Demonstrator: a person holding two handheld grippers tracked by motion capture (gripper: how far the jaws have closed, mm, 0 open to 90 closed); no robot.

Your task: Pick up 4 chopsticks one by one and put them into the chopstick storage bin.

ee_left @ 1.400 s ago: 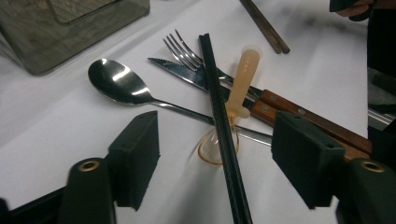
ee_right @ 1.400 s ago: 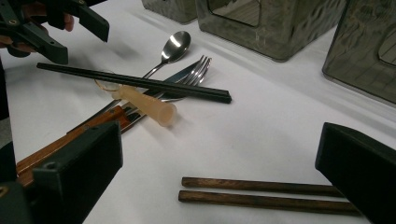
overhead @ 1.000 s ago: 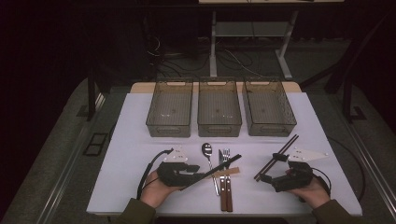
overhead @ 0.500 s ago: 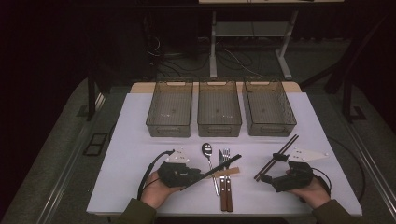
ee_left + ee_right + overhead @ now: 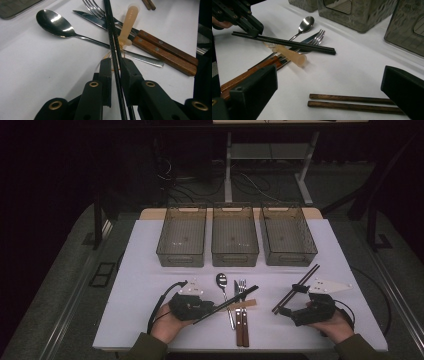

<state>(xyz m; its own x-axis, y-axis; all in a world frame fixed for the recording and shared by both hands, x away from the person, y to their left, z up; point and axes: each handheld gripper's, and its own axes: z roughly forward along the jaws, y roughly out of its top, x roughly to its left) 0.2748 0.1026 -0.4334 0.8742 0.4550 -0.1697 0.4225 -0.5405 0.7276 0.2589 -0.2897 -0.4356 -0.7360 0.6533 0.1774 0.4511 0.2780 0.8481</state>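
Note:
My left gripper (image 5: 207, 308) (image 5: 117, 67) is shut on a pair of black chopsticks (image 5: 231, 300) (image 5: 111, 37). Its jaws have just been closing with the sticks between them. The sticks slant over a spoon (image 5: 221, 280) (image 5: 51, 21), a fork (image 5: 241, 285) (image 5: 93, 7) and a knife (image 5: 92, 18). A beige plastic piece (image 5: 128, 22) (image 5: 290, 56) lies under them. My right gripper (image 5: 289, 300) (image 5: 328, 80) stands open. A pair of brown chopsticks (image 5: 300, 285) (image 5: 352, 102) lies on the table in front of its jaws, untouched.
Three see-through bins (image 5: 181, 260) (image 5: 235, 259) (image 5: 292, 259) stand in a row at the back of the white table (image 5: 145, 285). The fork and knife have wooden handles (image 5: 242, 327) (image 5: 165, 50) that point toward the front edge.

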